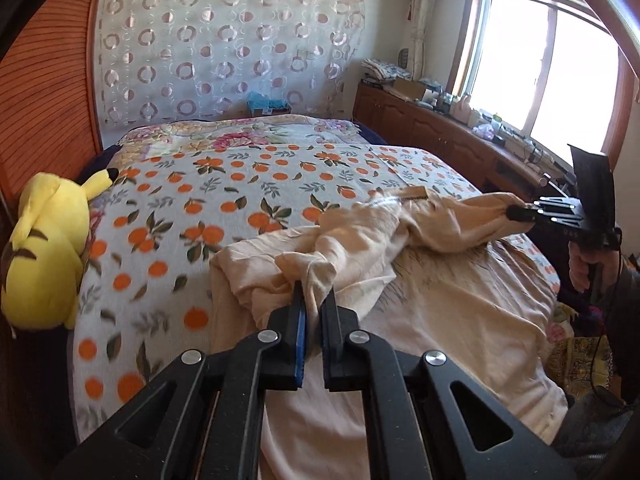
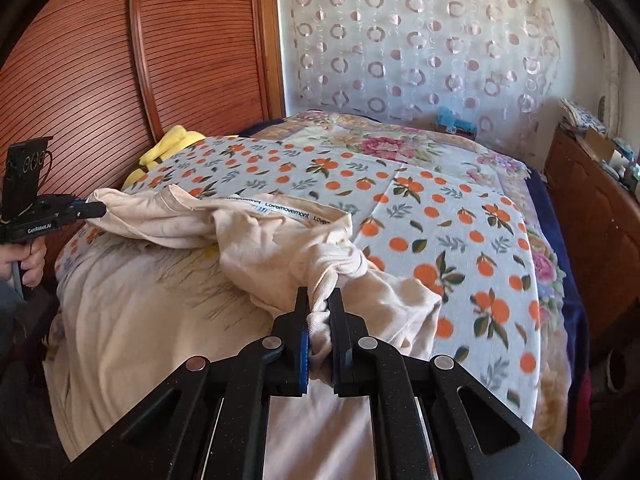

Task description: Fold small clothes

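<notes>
A cream garment [image 1: 440, 304] lies spread on the bed, its upper part bunched and lifted between the two grippers; it also shows in the right wrist view [image 2: 168, 304]. A printed neck tape [image 2: 288, 210] shows at its collar. My left gripper [image 1: 315, 290] is shut on a bunched corner of the garment. My right gripper [image 2: 319, 296] is shut on the other bunched corner. The right gripper shows at the right of the left wrist view [image 1: 516, 212], and the left gripper at the left of the right wrist view [image 2: 94, 210], each pinching cloth.
The bed has an orange-print blanket [image 1: 240, 184] and a floral quilt [image 2: 380, 144] behind it. A yellow plush toy [image 1: 44, 248] lies at the bed's left edge by a wooden slatted door [image 2: 180, 48]. A cluttered wooden cabinet [image 1: 440, 120] runs under the window.
</notes>
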`<state>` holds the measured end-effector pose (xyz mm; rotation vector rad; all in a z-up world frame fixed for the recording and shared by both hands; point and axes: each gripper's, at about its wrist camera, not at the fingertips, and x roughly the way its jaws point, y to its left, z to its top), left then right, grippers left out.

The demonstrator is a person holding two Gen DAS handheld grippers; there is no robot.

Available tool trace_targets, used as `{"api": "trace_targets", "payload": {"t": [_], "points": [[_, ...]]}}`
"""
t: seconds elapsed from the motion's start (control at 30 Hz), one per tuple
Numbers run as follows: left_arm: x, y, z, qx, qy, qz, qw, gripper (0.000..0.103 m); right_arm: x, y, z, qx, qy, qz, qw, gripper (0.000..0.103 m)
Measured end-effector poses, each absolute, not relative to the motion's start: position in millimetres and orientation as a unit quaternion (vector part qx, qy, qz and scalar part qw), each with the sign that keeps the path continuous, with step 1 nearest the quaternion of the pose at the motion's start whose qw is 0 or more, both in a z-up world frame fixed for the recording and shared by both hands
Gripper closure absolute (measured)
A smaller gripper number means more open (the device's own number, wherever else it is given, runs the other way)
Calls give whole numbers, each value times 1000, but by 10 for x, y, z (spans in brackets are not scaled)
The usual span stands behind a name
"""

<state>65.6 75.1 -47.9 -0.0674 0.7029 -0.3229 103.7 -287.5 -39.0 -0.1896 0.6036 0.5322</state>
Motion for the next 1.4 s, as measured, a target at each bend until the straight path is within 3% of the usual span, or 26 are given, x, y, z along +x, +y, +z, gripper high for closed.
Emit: {"api": "trace_targets", "payload": {"t": [0.67, 1.1, 1.17, 1.23, 1.3, 1.4], "points": [[-282, 1080, -355, -41, 341, -124, 931, 96, -182, -3300, -281, -83, 303, 250, 916, 96], [-313, 1040, -578, -25, 394, -117, 911, 95, -475, -3403, -305, -80, 347, 253, 899, 96], [-291, 1031, -588, -18, 398, -111, 910, 87, -462, -3414, -286, -81, 349, 254, 899, 96], [-285, 1048, -590, -14, 397, -103, 912, 70, -468, -3424, -247, -80, 345, 251, 901, 95], [-276, 1084, -583, -18, 396, -98, 913, 61, -517, -3432, -251, -79, 339, 254, 902, 95], [-263, 1131, -550, -24, 392, -90, 915, 61, -580, -3499, -265, -75, 338, 251, 904, 92]]}}
